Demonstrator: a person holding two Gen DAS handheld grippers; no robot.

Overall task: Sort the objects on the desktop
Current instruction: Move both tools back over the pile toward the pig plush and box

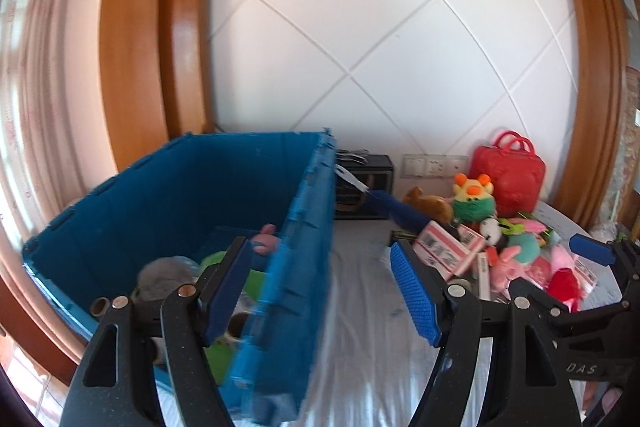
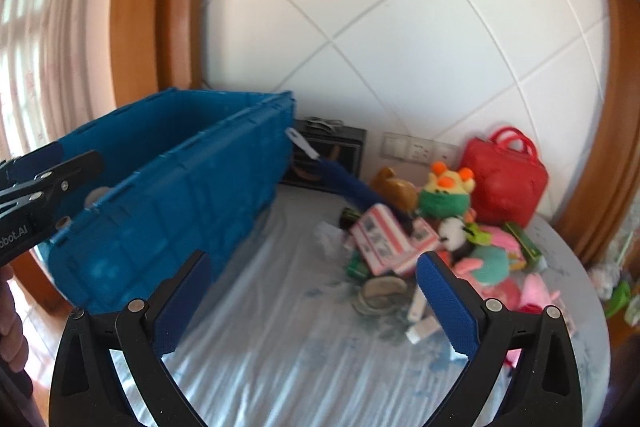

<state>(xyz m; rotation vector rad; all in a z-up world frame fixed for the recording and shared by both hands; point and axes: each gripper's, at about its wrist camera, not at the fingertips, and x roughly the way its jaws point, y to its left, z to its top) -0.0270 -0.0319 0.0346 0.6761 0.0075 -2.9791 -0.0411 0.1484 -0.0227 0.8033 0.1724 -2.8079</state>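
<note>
Both grippers, left gripper (image 1: 322, 287) and right gripper (image 2: 312, 301), stand wide apart, holding nothing. Largest is the blue crate (image 1: 296, 267) on the table's (image 2: 280, 347) left side; a toy pile (image 2: 452, 239) lies right, a red bag (image 2: 504, 183) behind it.

We are seeing a matt blue plastic crate (image 1: 308, 227), fuzzy plush toys (image 2: 444, 201), a glossy red plastic bag (image 2: 506, 183), wrinkled cloth covering the counter (image 2: 280, 307), and glossy wooden trim (image 1: 132, 47).
</note>
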